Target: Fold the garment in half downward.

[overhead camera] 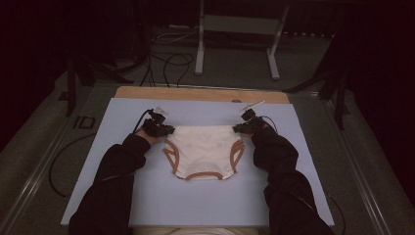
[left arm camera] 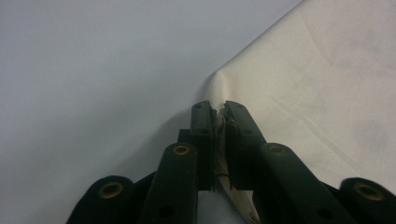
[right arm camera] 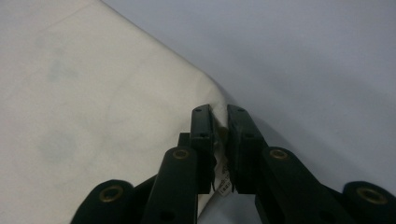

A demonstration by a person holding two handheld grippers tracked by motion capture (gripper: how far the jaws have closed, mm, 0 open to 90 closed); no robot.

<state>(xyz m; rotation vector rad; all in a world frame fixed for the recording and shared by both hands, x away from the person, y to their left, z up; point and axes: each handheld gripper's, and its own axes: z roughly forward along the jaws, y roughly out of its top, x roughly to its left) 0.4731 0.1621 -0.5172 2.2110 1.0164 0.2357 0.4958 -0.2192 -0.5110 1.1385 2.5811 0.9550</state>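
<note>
A pair of cream briefs [overhead camera: 203, 149] with brown-trimmed leg holes lies flat on the light blue mat [overhead camera: 205, 196], waistband at the far side. My left gripper [overhead camera: 169, 131] is at the waistband's left corner and my right gripper [overhead camera: 238, 129] is at its right corner. In the left gripper view the jaws [left arm camera: 219, 106] stand close together with the corner of the cream cloth [left arm camera: 317, 84] pinched between them. In the right gripper view the jaws [right arm camera: 219, 109] are nearly together on the other corner of the cloth [right arm camera: 93, 102], with a small label showing in the gap.
The mat lies on a wooden table whose far edge [overhead camera: 195, 93] shows beyond it. A metal stand [overhead camera: 235, 44] and black cables [overhead camera: 166, 63] are on the floor behind. Black-sleeved forearms come in from the bottom on both sides.
</note>
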